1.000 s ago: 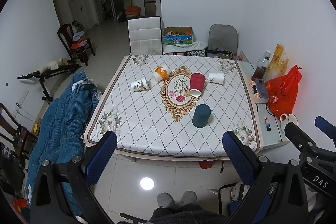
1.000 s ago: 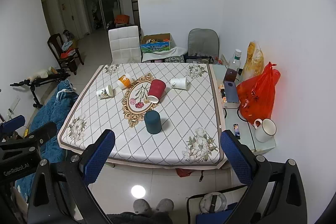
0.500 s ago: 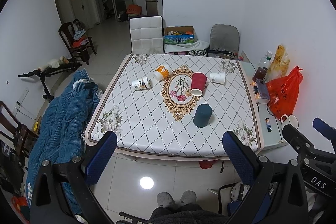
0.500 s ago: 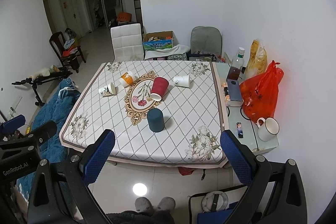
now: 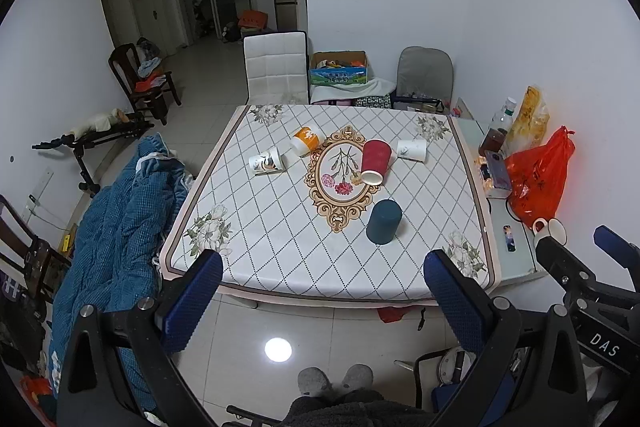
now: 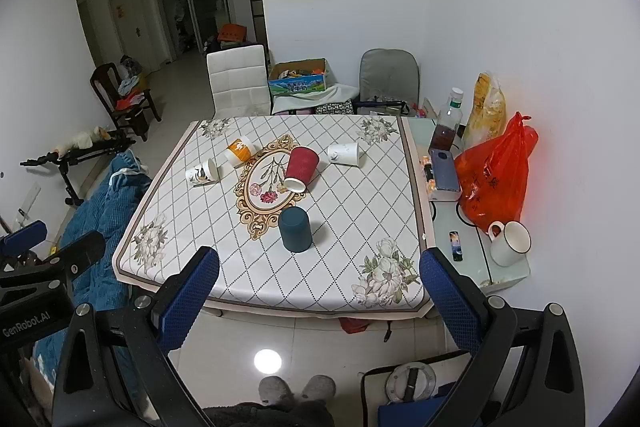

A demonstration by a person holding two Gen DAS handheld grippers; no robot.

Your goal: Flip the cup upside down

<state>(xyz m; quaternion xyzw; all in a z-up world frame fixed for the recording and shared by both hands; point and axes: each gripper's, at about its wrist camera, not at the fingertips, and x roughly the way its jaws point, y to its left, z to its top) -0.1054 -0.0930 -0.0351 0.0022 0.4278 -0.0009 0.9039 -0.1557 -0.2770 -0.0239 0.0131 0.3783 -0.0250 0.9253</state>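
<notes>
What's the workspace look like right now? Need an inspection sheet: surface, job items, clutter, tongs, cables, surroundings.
Surface: table under a diamond-pattern cloth with a floral medallion.
Job's things: teal cup stands mouth down; red cup, orange cup, white cup and printed cup lie on their sides.
Clutter: side shelf with red bag, mug, bottle.
Tongs: left tongs and right tongs both open, empty, held short of the table.
Cables: nothing seen on the table.
Surroundings: white chair and grey chair at the far side, blue blanket to the left, tiled floor.
</notes>
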